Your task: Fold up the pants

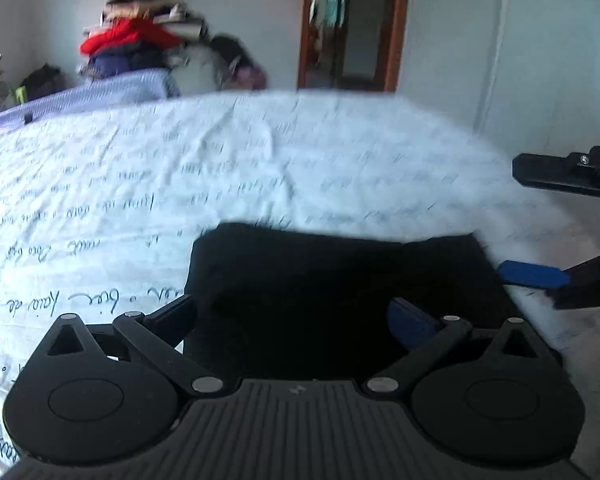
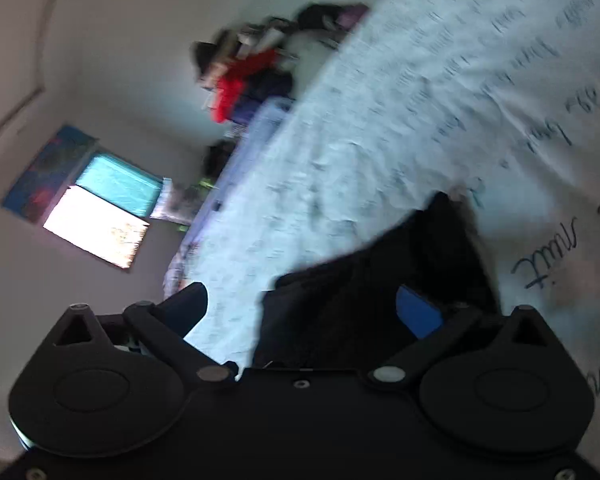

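The black pants (image 1: 340, 280) lie folded into a compact dark bundle on the white bed sheet (image 1: 180, 168) printed with handwriting. My left gripper (image 1: 292, 320) is open, its fingers spread either side of the bundle's near edge. My right gripper (image 1: 540, 224) shows at the right edge of the left wrist view, jaws wide apart beside the bundle. In the right wrist view the right gripper (image 2: 308, 308) is open and rolled sideways, with the pants (image 2: 380, 280) between and beyond its fingers. Both views are motion-blurred.
A pile of clothes with a red garment (image 1: 132, 36) stands at the far side of the bed by the wall. A lilac blanket (image 1: 100, 96) lies at the far left. A wooden door frame (image 1: 392, 24) and a white wardrobe (image 1: 500, 40) stand behind. A window (image 2: 100, 216) shows in the right wrist view.
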Demonstrator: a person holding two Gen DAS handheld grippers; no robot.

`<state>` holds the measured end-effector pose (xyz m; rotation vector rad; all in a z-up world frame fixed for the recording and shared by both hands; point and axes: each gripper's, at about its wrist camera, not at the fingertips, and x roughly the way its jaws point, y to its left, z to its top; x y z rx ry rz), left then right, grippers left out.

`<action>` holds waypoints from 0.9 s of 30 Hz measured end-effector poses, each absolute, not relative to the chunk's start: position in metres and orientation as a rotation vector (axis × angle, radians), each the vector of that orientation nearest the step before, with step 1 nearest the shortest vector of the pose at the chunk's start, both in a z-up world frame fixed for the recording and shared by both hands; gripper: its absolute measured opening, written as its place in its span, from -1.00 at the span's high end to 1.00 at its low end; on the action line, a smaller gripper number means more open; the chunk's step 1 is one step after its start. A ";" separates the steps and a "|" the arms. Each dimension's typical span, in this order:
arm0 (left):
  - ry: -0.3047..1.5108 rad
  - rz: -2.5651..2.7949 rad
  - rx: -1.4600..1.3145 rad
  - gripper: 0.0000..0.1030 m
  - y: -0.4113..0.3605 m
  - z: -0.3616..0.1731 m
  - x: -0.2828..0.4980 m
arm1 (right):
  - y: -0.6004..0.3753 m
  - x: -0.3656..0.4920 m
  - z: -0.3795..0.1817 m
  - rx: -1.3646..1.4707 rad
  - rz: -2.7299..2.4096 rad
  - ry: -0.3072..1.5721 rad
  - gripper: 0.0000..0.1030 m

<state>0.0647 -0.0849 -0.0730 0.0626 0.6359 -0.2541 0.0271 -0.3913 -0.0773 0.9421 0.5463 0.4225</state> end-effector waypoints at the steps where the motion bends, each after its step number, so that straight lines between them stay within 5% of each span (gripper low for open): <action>1: 0.632 -0.257 0.075 -0.99 -0.086 -0.075 0.058 | -0.390 0.020 -0.075 0.960 0.450 0.527 -1.00; 7: 0.620 -0.261 0.197 -0.99 -0.100 -0.104 0.041 | -0.377 0.006 -0.115 0.986 0.471 0.574 -0.93; 12: 0.584 -0.265 0.097 -0.99 -0.085 -0.076 0.022 | -0.379 -0.017 -0.081 0.966 0.460 0.514 -1.00; 16: 0.667 -0.272 0.143 -1.00 -0.091 -0.103 0.019 | -0.371 -0.020 -0.087 0.994 0.519 0.541 -1.00; 19: 0.633 -0.268 0.175 -0.99 -0.094 -0.104 0.014 | -0.369 -0.020 -0.115 0.958 0.452 0.601 -0.84; 27: 0.683 -0.229 0.117 -1.00 -0.088 -0.095 0.025 | -0.362 -0.031 -0.081 0.984 0.496 0.534 -1.00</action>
